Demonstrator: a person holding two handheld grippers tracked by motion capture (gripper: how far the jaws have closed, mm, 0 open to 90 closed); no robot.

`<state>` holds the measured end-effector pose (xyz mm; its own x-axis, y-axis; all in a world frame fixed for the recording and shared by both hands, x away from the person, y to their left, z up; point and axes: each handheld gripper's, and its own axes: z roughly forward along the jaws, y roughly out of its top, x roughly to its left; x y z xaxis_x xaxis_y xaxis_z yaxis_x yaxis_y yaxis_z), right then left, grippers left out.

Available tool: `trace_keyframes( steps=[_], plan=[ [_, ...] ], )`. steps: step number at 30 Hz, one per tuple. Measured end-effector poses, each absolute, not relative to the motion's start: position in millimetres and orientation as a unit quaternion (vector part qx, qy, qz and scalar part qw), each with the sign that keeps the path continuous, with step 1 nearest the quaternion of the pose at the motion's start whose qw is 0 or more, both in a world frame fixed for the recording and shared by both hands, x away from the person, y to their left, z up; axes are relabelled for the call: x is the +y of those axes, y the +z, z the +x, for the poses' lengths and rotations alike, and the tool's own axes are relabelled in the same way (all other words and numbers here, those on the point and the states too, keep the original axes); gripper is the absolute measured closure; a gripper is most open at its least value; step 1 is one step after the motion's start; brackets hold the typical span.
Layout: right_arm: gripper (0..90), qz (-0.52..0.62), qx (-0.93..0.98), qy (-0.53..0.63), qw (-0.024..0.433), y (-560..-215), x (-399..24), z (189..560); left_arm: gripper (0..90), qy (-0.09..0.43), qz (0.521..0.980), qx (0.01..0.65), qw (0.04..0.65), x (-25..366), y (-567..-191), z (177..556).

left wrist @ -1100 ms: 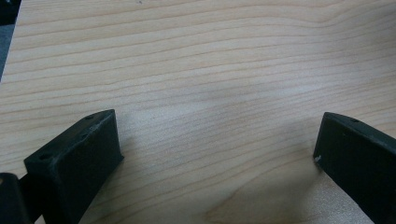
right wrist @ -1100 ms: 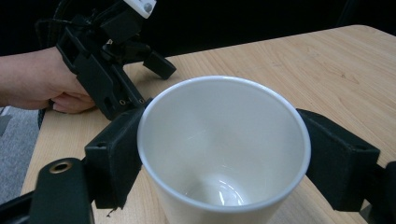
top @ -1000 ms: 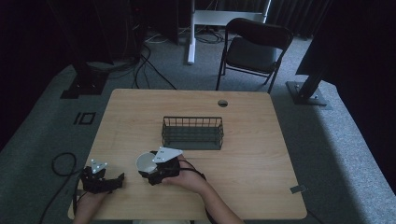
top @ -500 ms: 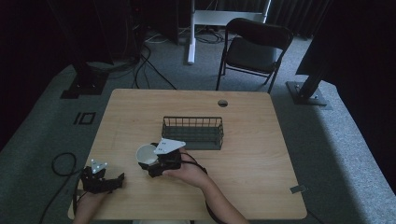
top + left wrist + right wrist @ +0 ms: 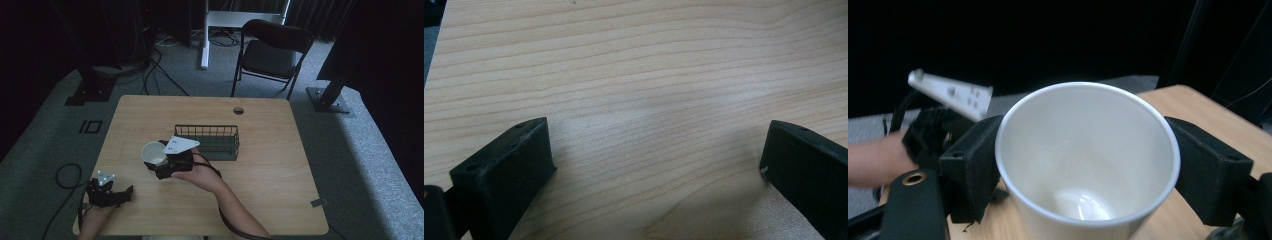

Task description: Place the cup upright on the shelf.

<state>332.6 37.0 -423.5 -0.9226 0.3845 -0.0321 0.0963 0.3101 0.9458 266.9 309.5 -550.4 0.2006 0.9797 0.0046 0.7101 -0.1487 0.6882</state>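
Observation:
A white cup (image 5: 154,153) (image 5: 1087,160) is held above the table, tipped slightly, with my right gripper (image 5: 161,162) (image 5: 1083,170) shut on its sides. The cup's inside looks empty. A black wire basket (image 5: 210,141) stands just to the right of it on the wooden table (image 5: 270,190). My left gripper (image 5: 107,192) (image 5: 656,170) rests low at the table's front left corner, its jaws wide apart over bare wood. In the right gripper view the left gripper (image 5: 940,125) and a hand show behind the cup.
A folding chair (image 5: 272,52) stands beyond the table's far edge. A cable hole (image 5: 238,110) sits near the far edge of the table. Cables (image 5: 67,175) lie on the floor at the left.
My right gripper has carried the cup up and away from the front, toward the basket's left end. The left gripper has stayed put.

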Motion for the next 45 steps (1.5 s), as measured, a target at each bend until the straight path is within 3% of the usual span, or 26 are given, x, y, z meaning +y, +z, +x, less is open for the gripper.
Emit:
trace_keyframes(
  steps=[21,45],
  plan=[
    [20.0,0.189,0.764,0.585,0.197,-365,1,358,0.7,0.236,0.721,0.586,0.285,310,-550,267],
    [20.0,0.277,0.747,0.549,0.252,-377,-71,388,0.7,0.236,0.720,0.587,0.286,309,-550,267]
  ],
)
